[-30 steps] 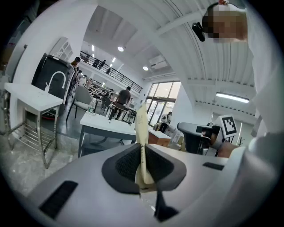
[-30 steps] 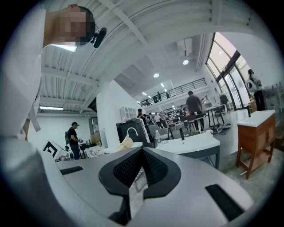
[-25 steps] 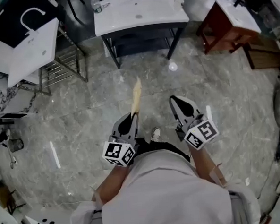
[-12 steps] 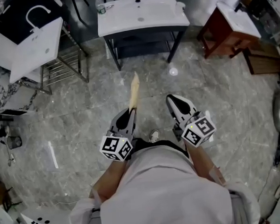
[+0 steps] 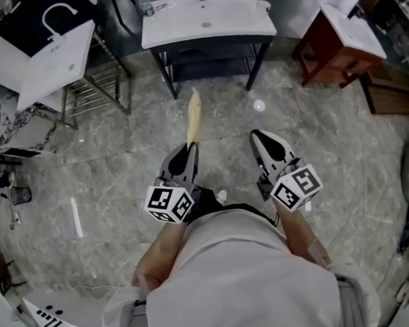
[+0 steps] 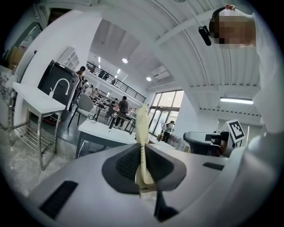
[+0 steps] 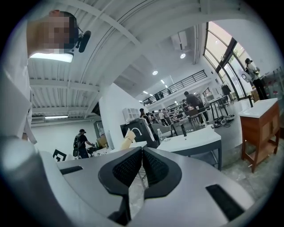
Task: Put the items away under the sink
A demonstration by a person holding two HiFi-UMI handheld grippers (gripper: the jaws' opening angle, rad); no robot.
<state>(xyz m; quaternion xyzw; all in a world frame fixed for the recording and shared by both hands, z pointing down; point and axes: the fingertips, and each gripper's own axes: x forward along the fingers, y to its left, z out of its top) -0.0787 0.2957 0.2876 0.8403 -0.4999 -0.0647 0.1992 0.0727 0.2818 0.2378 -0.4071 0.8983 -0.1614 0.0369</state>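
Carrying the pale flat item point(image 5: 193, 118), clamped edge-on in the narrowly closed left gripper point(image 5: 188, 153), up the frame toward the white sink point(image 5: 241, 22) at top centre, nearer than a second ago; keeping the right gripper point(image 5: 260, 139) shut, empty; stowing underneath still pending.

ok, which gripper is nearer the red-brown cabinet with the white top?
Right. In the head view the right gripper is below and left of the red-brown cabinet. The left gripper, shut on a flat tan item, is farther left again.
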